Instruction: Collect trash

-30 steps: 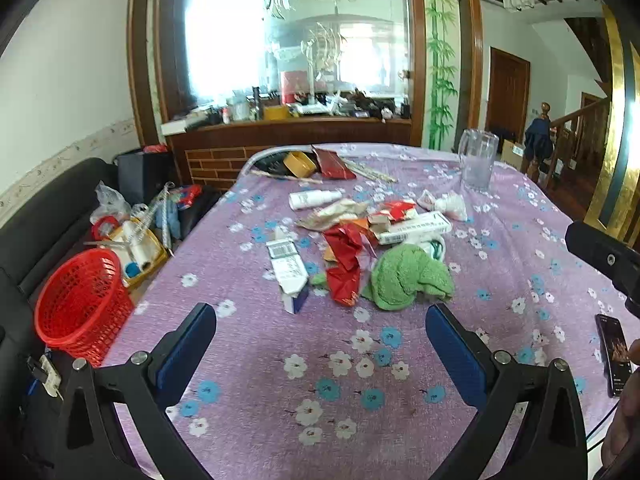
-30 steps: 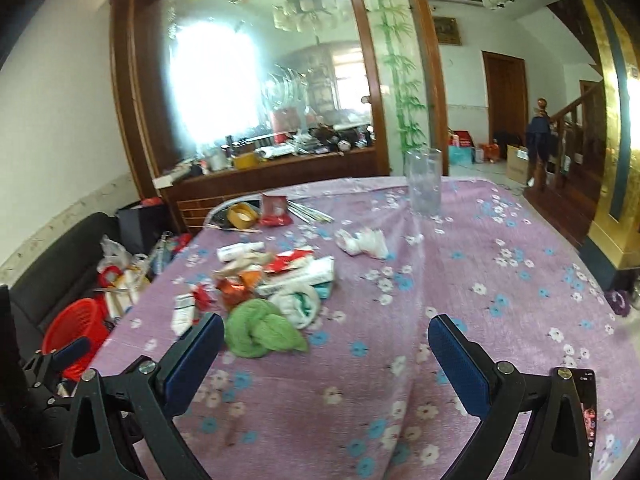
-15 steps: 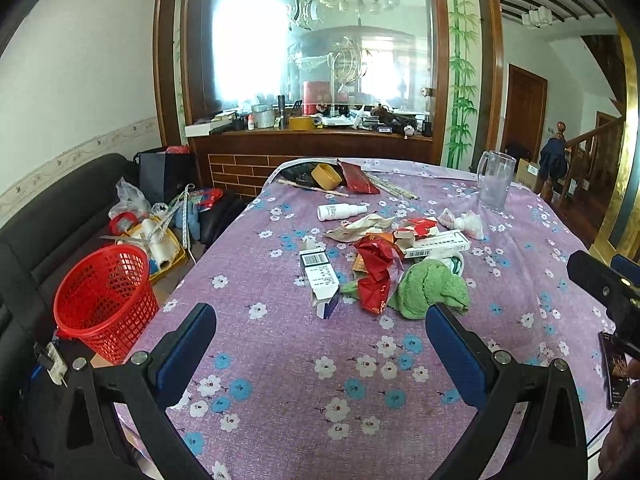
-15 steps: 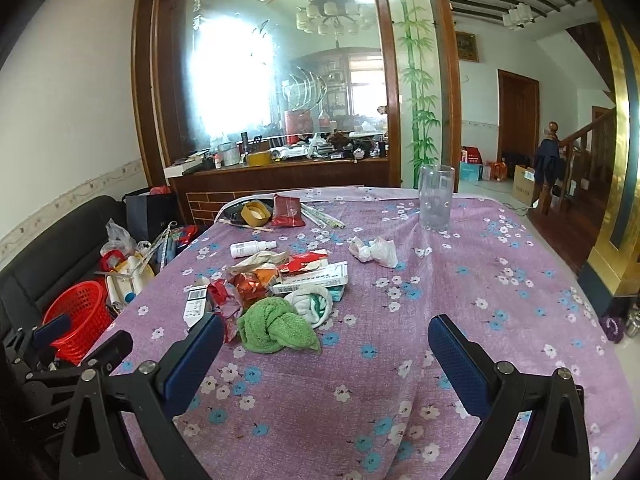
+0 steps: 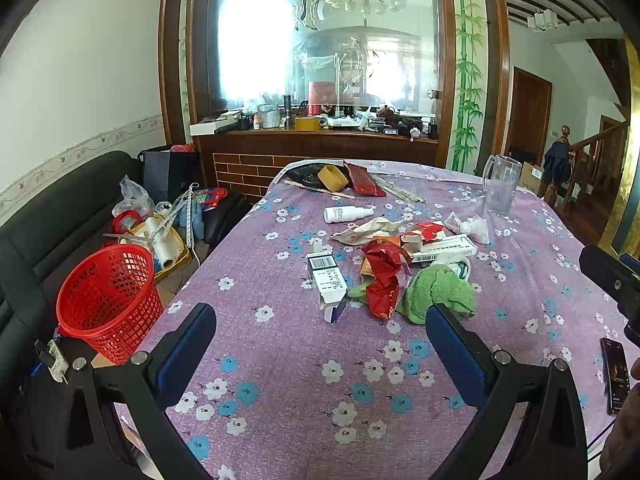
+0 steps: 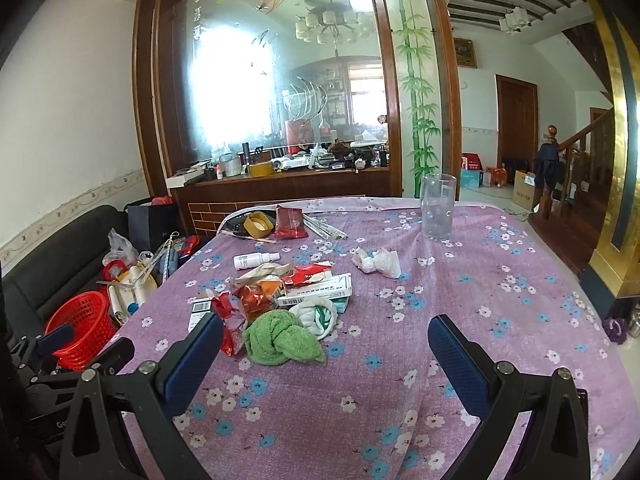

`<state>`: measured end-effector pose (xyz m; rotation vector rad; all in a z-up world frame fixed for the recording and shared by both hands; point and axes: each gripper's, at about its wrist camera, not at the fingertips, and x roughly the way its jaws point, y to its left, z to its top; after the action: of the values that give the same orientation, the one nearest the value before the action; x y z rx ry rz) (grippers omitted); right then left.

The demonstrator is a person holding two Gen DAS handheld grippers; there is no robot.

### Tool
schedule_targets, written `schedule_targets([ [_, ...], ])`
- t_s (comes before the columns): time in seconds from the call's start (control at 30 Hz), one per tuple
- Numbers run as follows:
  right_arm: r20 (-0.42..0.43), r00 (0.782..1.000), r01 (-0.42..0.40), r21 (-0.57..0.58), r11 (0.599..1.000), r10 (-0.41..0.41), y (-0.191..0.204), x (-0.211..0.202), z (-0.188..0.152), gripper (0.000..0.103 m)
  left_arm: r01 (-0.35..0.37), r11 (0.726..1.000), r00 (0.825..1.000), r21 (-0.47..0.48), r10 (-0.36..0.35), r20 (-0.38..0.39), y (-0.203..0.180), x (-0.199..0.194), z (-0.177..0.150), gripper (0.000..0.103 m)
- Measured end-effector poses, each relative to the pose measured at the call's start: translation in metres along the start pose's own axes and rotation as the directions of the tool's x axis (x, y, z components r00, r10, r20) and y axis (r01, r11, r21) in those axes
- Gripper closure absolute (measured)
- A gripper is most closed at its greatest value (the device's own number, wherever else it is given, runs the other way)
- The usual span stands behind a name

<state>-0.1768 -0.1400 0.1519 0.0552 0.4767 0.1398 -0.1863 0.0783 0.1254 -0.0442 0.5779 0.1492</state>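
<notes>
The trash point(image 5: 396, 256) lies heaped near the middle of the desk point(image 5: 280, 380), which wears a purple cloth printed with flowers. In the heap a crumpled red wrapper point(image 5: 384, 276) sits between a white carton with a barcode point(image 5: 328, 280) on its left and a bunched green cloth point(image 5: 438, 290) on its right (the carton's near end points toward the left gripper). Behind them lie a long white box point(image 5: 444, 247), a small white spray bottle point(image 5: 346, 213) on its side and a wad of white tissue point(image 5: 472, 226), set a little apart to the right. A clear glass pitcher point(image 5: 500, 190) stands upright farther back. A roll of tape point(image 5: 333, 178) and a red packet point(image 5: 362, 180) rest at the far edge. A red mesh basket point(image 5: 106, 300) stands off the desk's left side, on a dark sofa point(image 5: 48, 216).

The left gripper point(image 5: 320, 340) hovers over the near cloth, its blue-padded fingers point(image 5: 186, 350) spread wide and holding nothing. The right gripper point(image 6: 324, 360) is likewise wide apart and empty, with the green cloth just beyond its left finger. A phone point(image 5: 616, 376) lies at the desk's right edge.
</notes>
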Motion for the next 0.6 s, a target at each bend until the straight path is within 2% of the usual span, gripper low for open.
schedule_targets([
  [0.6, 0.007, 0.999, -0.034, 0.001, 0.999, 0.034, 0.011, -0.01, -0.004, 0.0, 0.005, 0.999, 0.999, -0.036, -0.003, 0.041, 0.015, -0.021, 0.005, 0.0],
])
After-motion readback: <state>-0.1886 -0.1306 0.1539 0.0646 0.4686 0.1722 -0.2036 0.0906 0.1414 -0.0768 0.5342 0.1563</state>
